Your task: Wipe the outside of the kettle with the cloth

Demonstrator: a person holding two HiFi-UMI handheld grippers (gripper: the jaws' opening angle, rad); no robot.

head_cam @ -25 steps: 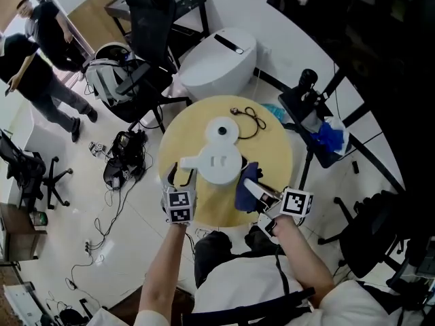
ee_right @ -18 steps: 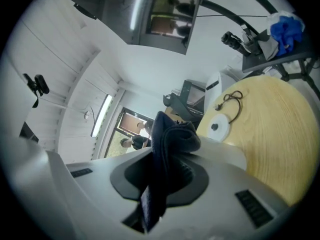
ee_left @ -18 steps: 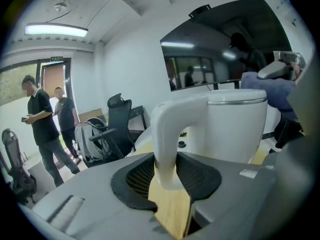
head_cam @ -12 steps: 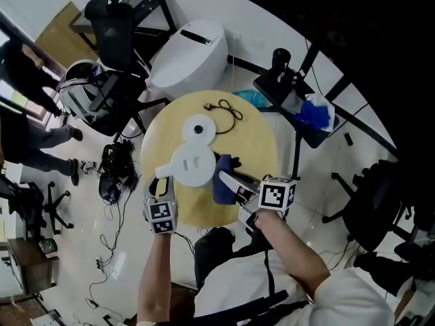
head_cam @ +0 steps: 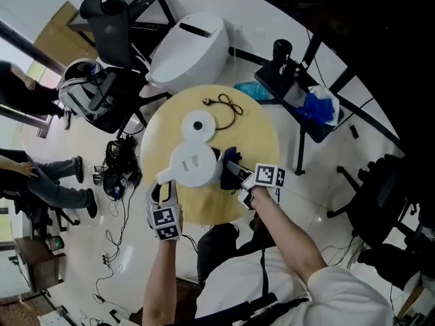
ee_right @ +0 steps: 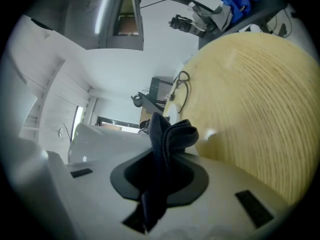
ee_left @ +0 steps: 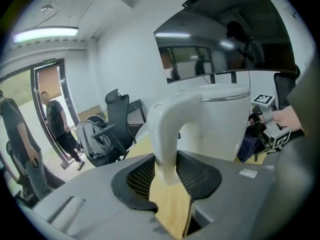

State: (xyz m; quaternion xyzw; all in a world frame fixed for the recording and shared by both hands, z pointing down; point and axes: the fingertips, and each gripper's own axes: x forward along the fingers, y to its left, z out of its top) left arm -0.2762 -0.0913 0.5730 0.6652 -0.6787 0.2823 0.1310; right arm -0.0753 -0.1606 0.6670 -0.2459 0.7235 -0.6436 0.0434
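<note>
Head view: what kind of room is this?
Probably an office or workroom: a black swivel office chair, black cables and gear on the pale floor, and a round wooden table.

— What colour is the kettle [head_cam: 192, 165]?
— White, handle and all. My cloth [ee_right: 167, 139] is plain dark navy.
— And the table [head_cam: 262, 131]?
— Pale yellow wood, fine straight grain.
— Your claws?
— Both grey with black pads [ee_left: 135, 176]; those of my left gripper [ee_left: 167, 176] show a mesh pattern. Each cube [head_cam: 166, 221] bears black-and-white square markers.
</note>
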